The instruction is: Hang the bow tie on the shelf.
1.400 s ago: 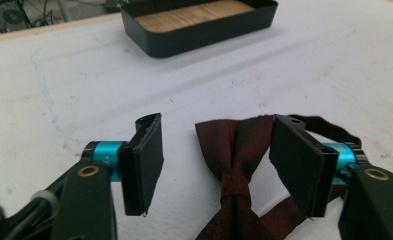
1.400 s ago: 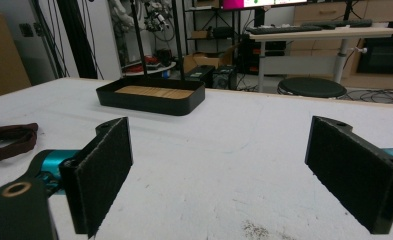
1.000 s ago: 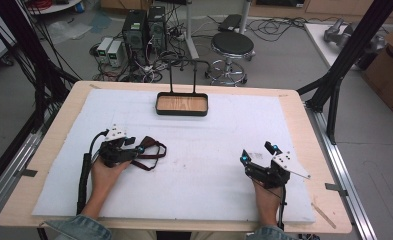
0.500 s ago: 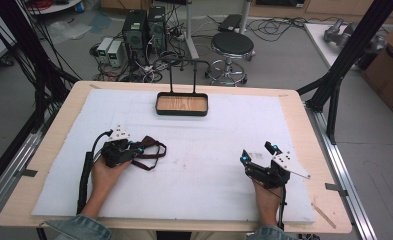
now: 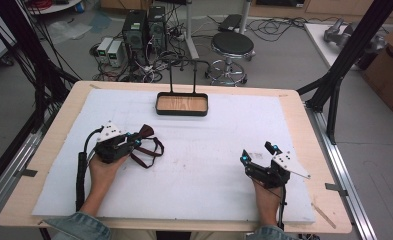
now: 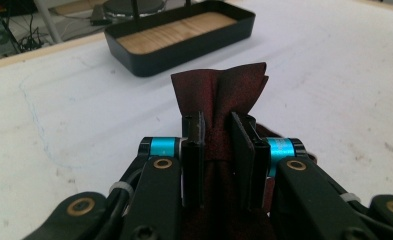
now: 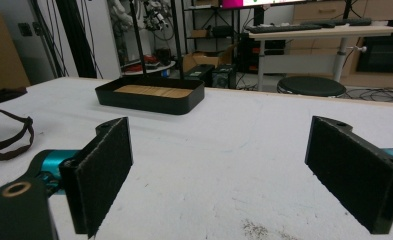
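Left tongs (image 6: 216,145) clamped on the knot of a dark red bow tie (image 6: 219,95), jaws just closed around it, fabric fanning out past the tips and strap looping on the white bench (image 5: 199,165) beside them. Right tongs (image 7: 234,175) spread wide with nothing between, resting low over the bench near its front right, well apart from the bow tie. Black tray (image 5: 182,104) with a wooden floor at the far middle of the bench.
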### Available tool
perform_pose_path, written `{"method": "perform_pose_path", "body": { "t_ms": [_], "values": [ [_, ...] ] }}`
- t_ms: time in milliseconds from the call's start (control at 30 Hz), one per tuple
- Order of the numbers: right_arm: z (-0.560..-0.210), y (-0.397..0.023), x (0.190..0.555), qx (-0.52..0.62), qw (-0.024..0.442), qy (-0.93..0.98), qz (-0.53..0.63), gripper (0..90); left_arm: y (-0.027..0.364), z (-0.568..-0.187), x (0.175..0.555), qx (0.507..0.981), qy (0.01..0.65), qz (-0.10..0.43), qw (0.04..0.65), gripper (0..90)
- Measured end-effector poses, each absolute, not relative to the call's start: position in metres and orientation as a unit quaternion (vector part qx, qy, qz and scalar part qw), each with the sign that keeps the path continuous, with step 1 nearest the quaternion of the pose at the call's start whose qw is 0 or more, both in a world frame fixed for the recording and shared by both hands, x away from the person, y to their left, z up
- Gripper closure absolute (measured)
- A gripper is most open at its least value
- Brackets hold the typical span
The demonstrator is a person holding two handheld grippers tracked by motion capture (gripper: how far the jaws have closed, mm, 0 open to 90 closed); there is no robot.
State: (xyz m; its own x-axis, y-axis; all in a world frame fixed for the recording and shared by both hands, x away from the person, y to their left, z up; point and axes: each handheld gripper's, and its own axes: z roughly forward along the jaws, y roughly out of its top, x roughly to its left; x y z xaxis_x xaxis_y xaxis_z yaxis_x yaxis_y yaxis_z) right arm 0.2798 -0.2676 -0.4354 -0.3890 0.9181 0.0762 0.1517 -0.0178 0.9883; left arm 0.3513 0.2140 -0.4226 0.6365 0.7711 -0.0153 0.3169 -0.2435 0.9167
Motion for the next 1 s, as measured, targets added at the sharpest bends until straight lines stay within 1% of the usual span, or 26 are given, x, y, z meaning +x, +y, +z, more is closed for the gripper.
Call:
{"method": "perform_pose_path", "body": {
  "t_ms": [767,1000],
  "values": [
    [-0.436,-0.268,0.28,0.438,0.337,0.611,0.567,10.8,0.209,-0.383,0.39,0.715,0.358,0.231,0.554,75.7],
    [-0.436,-0.268,0.28,0.439,0.338,0.612,0.565,10.8,0.208,-0.367,0.408,0.705,0.354,0.234,0.568,75.7]
  ]
}}
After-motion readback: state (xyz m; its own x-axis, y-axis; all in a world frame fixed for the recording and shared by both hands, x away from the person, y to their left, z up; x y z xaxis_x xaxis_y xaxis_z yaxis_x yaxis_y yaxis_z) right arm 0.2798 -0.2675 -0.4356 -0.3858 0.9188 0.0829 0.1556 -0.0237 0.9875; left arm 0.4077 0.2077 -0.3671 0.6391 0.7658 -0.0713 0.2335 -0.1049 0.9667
